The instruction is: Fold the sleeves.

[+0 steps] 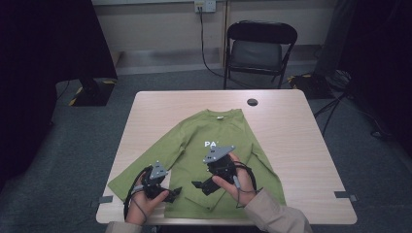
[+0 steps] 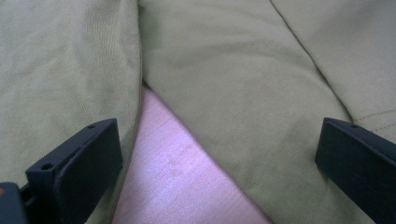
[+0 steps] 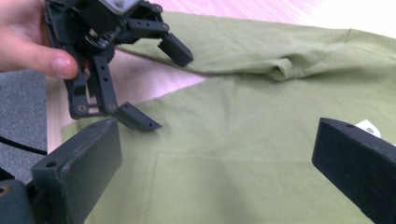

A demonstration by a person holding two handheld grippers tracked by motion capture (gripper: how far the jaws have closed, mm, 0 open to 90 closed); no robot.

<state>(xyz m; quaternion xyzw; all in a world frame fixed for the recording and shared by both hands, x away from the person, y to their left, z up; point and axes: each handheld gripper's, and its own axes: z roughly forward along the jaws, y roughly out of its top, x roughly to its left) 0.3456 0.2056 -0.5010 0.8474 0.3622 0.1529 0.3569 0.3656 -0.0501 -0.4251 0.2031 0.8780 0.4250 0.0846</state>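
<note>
Bare table [image 1: 291, 145] around green shirt [image 1: 214, 160]

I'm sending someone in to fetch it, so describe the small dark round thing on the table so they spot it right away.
Find the light wooden table in front of the black folding chair. A green long-sleeved shirt lies spread on it. Just beyond the shirt's collar, near the far edge, sits the small black disc, the one dark loose thing on the bare wood.

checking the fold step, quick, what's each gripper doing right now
left gripper: open, holding nothing, jaws over the green shirt.
right gripper: open, holding nothing, above the shirt.
</note>
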